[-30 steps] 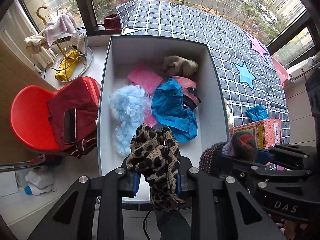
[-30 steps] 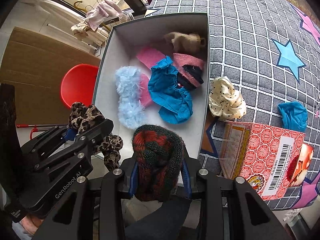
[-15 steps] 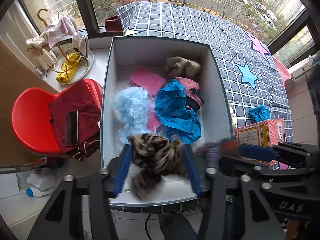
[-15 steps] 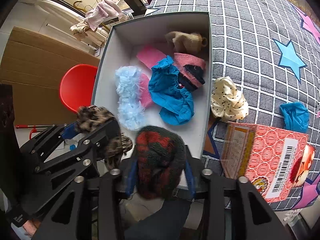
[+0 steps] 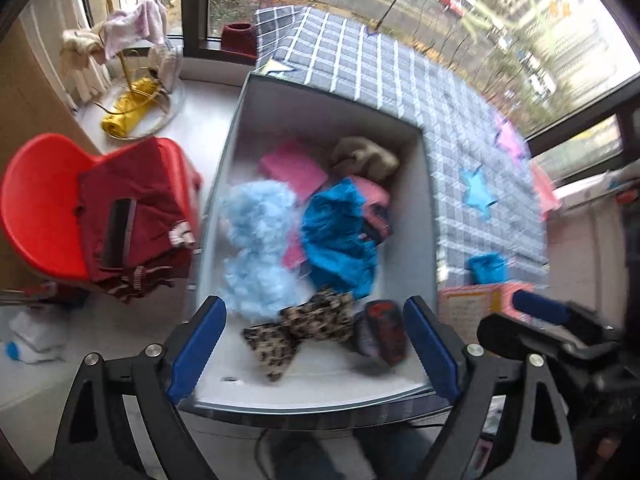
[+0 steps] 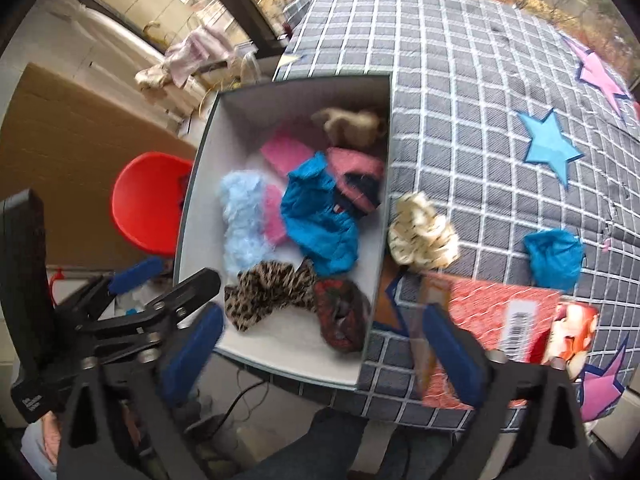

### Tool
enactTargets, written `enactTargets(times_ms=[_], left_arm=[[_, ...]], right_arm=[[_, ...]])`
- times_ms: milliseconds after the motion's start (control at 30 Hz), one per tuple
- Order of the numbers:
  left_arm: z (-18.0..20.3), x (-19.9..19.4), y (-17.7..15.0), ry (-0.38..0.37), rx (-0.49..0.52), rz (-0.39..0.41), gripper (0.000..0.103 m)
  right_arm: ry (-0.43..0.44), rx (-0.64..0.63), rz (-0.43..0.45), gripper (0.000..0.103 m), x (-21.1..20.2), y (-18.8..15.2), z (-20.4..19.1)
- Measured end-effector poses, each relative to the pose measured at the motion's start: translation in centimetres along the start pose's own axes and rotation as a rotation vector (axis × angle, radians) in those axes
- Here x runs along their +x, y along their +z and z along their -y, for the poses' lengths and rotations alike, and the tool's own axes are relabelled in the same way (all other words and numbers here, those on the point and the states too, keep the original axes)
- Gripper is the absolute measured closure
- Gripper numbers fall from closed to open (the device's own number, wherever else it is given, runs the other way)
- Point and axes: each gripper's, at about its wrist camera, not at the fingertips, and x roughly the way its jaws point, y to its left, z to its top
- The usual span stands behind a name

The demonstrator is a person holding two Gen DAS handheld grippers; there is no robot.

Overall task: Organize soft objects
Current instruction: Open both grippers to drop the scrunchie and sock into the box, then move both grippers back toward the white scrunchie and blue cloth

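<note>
A leopard-print cloth (image 5: 298, 330) (image 6: 266, 294) and a dark red knitted piece (image 5: 382, 336) (image 6: 340, 312) lie at the near end of the grey box (image 5: 232, 148) (image 6: 200, 184). My left gripper (image 5: 316, 352) hangs above them, its jaws opening, with nothing pressed between the pads. My right gripper (image 6: 320, 354) is also opening and holds nothing. Further in the box lie a pale blue fluffy piece (image 5: 256, 236), a bright blue garment (image 5: 340, 240), pink cloths and a beige one. A cream dotted cloth (image 6: 422, 234) and a blue cloth (image 6: 554, 258) rest on the checked mat.
A red printed carton (image 6: 500, 320) stands on the mat (image 6: 480, 120) right of the box. Left of the box is a red chair (image 5: 36, 208) with dark red clothing on it. A hanger stand with cloths (image 5: 128, 40) sits by the window.
Both grippers have opened and lifted a little. The leopard cloth and the red knitted piece have dropped from the jaws into the near end of the box.
</note>
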Motion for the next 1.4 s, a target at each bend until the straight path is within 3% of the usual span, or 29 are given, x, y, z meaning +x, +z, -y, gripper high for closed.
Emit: enactTargets(times_ms=[67, 133, 267, 567, 833, 1000, 1200, 1400], left_arm=[[0.4, -0.6, 0.4, -0.049, -0.011, 0.010, 0.010], [1.0, -0.8, 1.0, -0.088, -0.016, 0.004, 0.000], [3.2, -0.5, 1.8, -0.138, 0.007, -0.032, 0.000], [10.2, 1.3, 3.6, -0.134, 0.147, -0.100, 0.000], [19.6, 5.9, 6.7, -0.021, 0.416, -0.224, 0.000], [24.8, 11.5, 7.7, 0.050, 0.567, -0.368, 0.000], [26.6, 19.2, 7.5, 0.174, 0.610, -0.607, 0.000], [26.3, 23.7, 6.8, 0.272, 0.597, -0.763, 0.000]], right_arm=[[0.010, 0.029, 0.025, 0.001, -1.1, 0.4, 0.7], [0.017, 0.052, 0.049, 0.001, -2.3, 0.9, 1.5], [0.008, 0.117, 0.101, 0.001, -4.6, 1.6, 4.2], [-0.046, 0.332, 0.121, 0.001, -6.8, 0.5, 13.7], [-0.016, 0.475, 0.083, 0.001, -5.9, -1.3, 20.9], [-0.010, 0.530, 0.062, 0.001, -5.1, -1.7, 24.6], [0.014, 0.586, 0.038, 0.001, -4.1, -2.5, 28.7], [0.054, 0.612, 0.024, 0.001, -2.9, -2.9, 30.8]])
